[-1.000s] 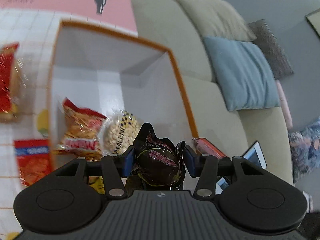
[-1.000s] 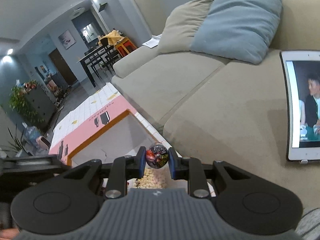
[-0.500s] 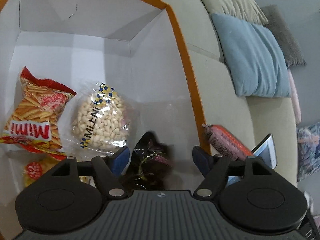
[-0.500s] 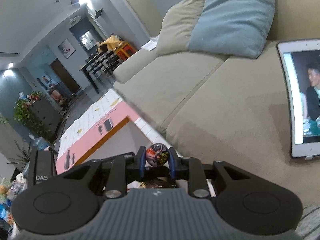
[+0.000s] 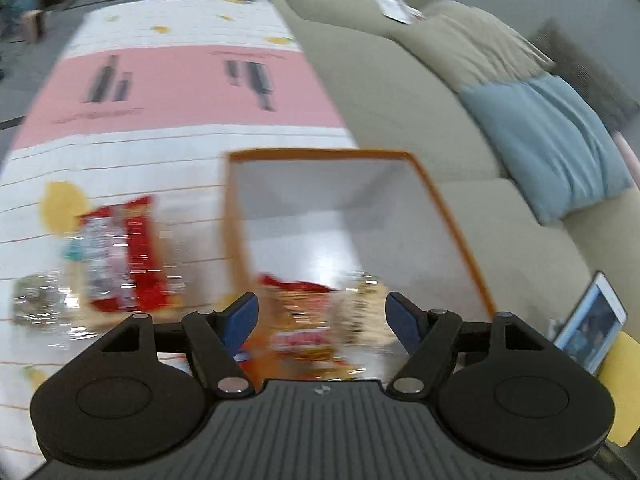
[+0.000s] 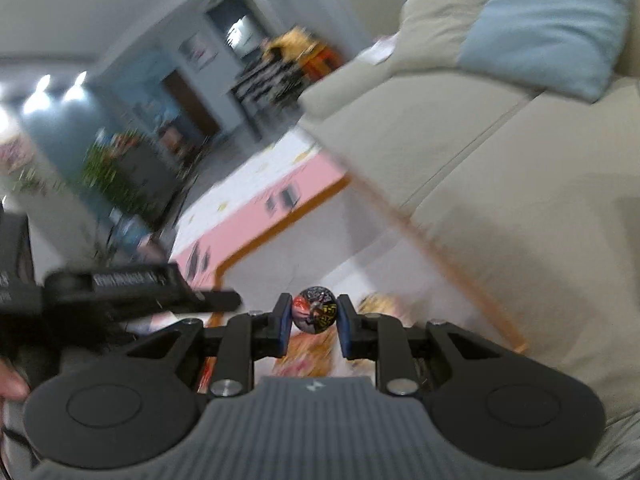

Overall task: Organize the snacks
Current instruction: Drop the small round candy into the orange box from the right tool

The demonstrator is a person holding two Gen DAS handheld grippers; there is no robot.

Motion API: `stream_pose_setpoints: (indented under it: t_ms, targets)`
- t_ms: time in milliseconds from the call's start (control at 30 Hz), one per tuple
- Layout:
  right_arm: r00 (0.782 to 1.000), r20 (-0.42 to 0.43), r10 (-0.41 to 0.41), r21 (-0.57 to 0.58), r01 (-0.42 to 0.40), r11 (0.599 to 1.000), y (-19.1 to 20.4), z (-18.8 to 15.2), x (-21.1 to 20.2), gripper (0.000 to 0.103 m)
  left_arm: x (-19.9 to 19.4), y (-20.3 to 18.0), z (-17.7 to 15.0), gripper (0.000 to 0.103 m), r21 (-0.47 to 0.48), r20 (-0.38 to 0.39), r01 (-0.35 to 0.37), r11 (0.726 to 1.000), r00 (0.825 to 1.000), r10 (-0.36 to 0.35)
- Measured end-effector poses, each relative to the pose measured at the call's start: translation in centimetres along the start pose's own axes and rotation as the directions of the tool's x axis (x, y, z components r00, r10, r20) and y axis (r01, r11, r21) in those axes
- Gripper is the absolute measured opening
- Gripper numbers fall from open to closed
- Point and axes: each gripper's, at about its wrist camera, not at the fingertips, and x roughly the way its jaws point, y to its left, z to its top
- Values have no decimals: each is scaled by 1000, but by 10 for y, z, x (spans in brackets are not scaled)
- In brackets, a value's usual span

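My left gripper (image 5: 322,314) stands open and empty above the near end of the orange-rimmed white box (image 5: 452,220). Below it, blurred inside the box, lie an orange-red chip bag (image 5: 298,320) and a clear bag of pale puffs (image 5: 366,300). A red snack bag (image 5: 120,256) and a clear wrapped packet (image 5: 36,300) lie on the tablecloth left of the box. My right gripper (image 6: 313,316) is shut on a small round dark wrapped candy (image 6: 315,314), held over the same box (image 6: 452,256). The left gripper's dark body (image 6: 132,288) shows at the left of the right wrist view.
The box sits on a white and pink tablecloth (image 5: 180,84), close against a beige sofa (image 5: 400,92) with beige and blue cushions (image 5: 552,144). A tablet (image 5: 590,324) lies on the sofa seat at the right. Part of a hand (image 6: 10,386) shows at the far left.
My left gripper let the dark wrapped snack go into the box, then rose and pulled back, empty. My right gripper has shifted over the box, still holding the candy.
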Motion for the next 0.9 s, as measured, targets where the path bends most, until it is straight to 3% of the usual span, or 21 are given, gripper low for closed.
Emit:
stream_pose_setpoints:
  t_ms: [100, 300, 433, 567, 633, 700, 900]
  targets:
    - [993, -107, 43, -62, -50, 997, 18, -13, 17, 21, -9, 28, -3, 85, -66, 2, -15, 998, 1000, 15]
    - [973, -228, 15, -121, -44, 992, 38, -32, 52, 21, -15, 54, 3, 85, -159, 4, -27, 987, 1000, 28]
    - [957, -290, -14, -142, -28, 989, 42, -40, 68, 22, -20, 55, 7, 85, -151, 13, -5, 988, 1000, 6]
    - [930, -368, -8, -131, -44, 990, 39, -43, 73, 30, -22, 55, 6, 85, -141, 7, 10, 990, 1000, -10]
    - [929, -371, -5, -124, -45, 991, 37, -40, 67, 43, -21, 54, 6, 85, -139, 1, 15, 990, 1000, -15]
    - [941, -338, 1, -124, -46, 991, 37, -36, 57, 51, -22, 52, 5, 85, -134, 2, 7, 991, 1000, -6]
    - [972, -228, 53, -55, -67, 996, 29, -22, 33, 51, -31, 43, 5, 85, -110, 11, -16, 994, 1000, 17]
